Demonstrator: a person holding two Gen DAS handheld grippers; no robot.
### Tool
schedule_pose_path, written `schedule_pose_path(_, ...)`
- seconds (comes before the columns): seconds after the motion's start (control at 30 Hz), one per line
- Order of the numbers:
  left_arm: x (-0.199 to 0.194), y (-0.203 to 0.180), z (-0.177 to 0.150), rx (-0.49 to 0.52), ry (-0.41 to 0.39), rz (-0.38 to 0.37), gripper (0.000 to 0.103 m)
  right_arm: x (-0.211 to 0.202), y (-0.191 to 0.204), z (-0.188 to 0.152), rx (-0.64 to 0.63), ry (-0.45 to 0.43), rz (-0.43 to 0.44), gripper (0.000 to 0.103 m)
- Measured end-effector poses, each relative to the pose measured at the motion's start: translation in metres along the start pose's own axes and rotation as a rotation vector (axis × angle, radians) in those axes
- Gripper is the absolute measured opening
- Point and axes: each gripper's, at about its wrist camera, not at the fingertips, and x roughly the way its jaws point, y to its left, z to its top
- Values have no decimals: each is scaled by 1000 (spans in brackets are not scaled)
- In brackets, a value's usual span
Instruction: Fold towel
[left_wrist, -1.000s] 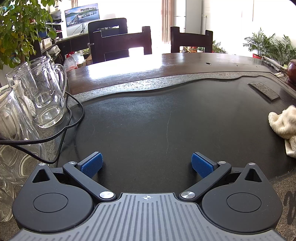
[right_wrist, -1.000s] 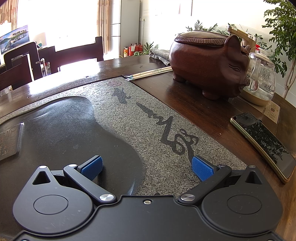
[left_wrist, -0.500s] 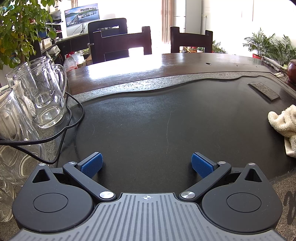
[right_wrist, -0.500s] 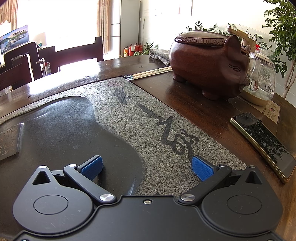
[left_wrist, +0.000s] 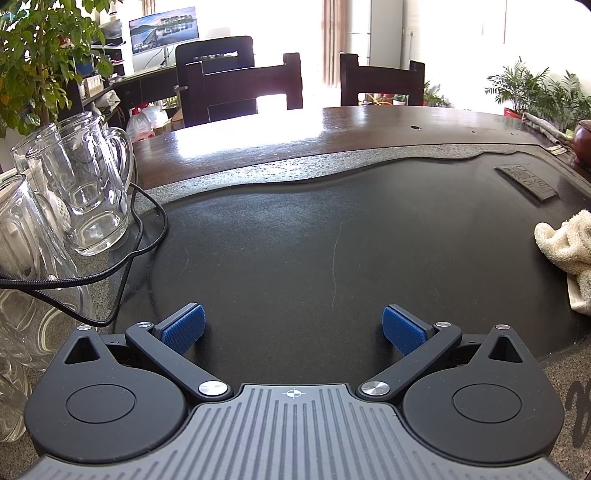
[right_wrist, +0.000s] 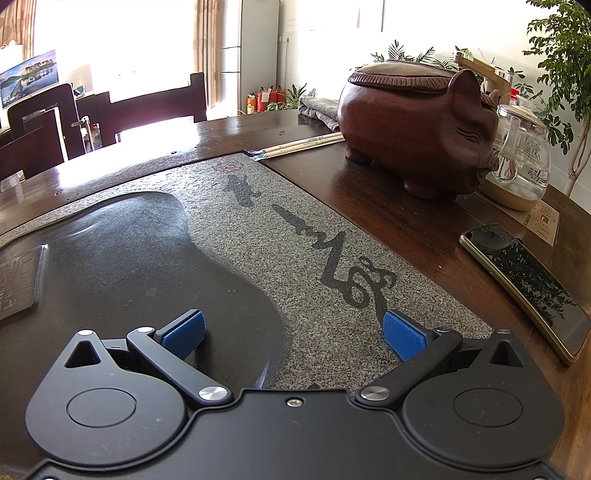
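A cream towel (left_wrist: 567, 251) lies crumpled at the far right edge of the left wrist view, on the black stone tray (left_wrist: 332, 229); part of it is cut off by the frame. My left gripper (left_wrist: 293, 328) is open and empty, low over the tray, well left of the towel. My right gripper (right_wrist: 293, 332) is open and empty over the border between the black tray (right_wrist: 110, 266) and the grey granite strip (right_wrist: 295, 229). The towel does not show in the right wrist view.
Glass mugs (left_wrist: 81, 184) and a black cable (left_wrist: 122, 266) are at the left. A wooden pig (right_wrist: 421, 122), a glass kettle (right_wrist: 521, 158), a phone (right_wrist: 524, 284) and chopsticks (right_wrist: 303, 144) are on the right. Dark chairs (left_wrist: 236, 85) stand behind the table.
The towel sits slightly further left in the left wrist view than a second ago. The right wrist view has not changed.
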Motion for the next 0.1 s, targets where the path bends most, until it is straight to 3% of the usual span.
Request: schedule_pose_path(0.1, 0, 5, -1, 0, 0, 0, 103, 0, 0, 0, 0, 0, 0, 103)
